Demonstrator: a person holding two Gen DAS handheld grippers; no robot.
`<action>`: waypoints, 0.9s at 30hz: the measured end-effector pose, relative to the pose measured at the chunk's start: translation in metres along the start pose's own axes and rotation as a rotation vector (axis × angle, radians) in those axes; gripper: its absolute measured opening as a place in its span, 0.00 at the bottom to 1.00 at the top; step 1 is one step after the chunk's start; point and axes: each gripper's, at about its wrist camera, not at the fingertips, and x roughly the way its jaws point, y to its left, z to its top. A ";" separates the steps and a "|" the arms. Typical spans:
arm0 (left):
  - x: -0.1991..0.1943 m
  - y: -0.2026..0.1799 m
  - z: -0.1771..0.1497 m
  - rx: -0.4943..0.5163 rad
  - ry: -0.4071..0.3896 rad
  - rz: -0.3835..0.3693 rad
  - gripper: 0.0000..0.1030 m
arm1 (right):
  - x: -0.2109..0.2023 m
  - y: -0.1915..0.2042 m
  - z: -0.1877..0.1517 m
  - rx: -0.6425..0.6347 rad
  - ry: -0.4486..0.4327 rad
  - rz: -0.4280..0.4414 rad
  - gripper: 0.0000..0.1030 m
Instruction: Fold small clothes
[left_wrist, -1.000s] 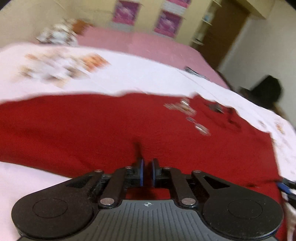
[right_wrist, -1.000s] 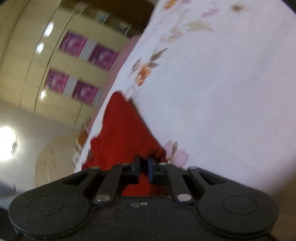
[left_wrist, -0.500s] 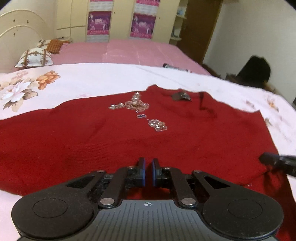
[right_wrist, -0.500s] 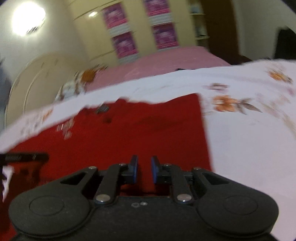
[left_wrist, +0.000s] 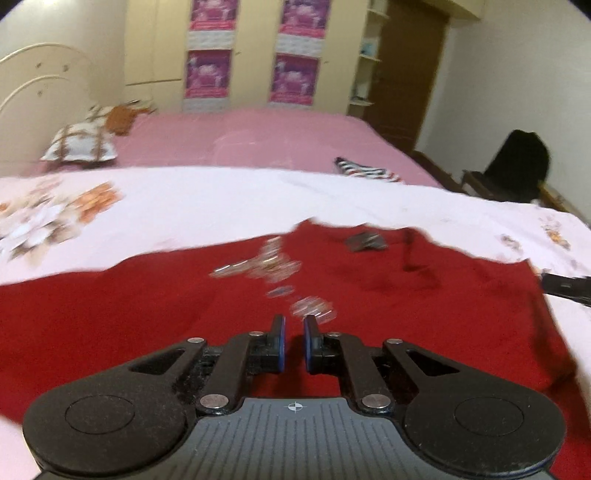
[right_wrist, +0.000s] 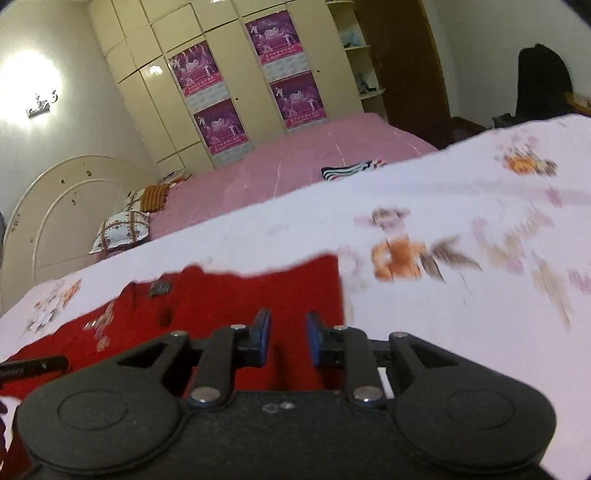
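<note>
The red sweater (left_wrist: 147, 332) is lying spread on the floral bedsheet (left_wrist: 221, 206), no fold being visible. Left gripper (left_wrist: 294, 345) and right gripper (right_wrist: 288, 338) jaws are being held apart, empty.

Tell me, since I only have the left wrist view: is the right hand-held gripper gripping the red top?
Observer: No. The right hand-held gripper is open, with nothing between its fingers. The red top lies beneath it.
Reviewer: Which part of the top is it over?
Observer: The part near its right edge, just beside the floral sheet.
Reviewer: Anything else my view misses?
Observer: A lit wall lamp glows above the headboard.
</note>
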 end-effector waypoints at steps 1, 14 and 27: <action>0.004 -0.009 0.003 0.004 -0.002 -0.025 0.08 | 0.011 0.001 0.006 -0.023 0.008 0.011 0.16; 0.012 -0.037 -0.015 0.087 0.007 -0.019 0.08 | 0.041 0.000 0.005 -0.188 0.099 0.004 0.07; -0.005 0.014 -0.023 0.088 0.005 0.063 0.08 | 0.039 -0.035 0.020 -0.075 0.128 -0.005 0.16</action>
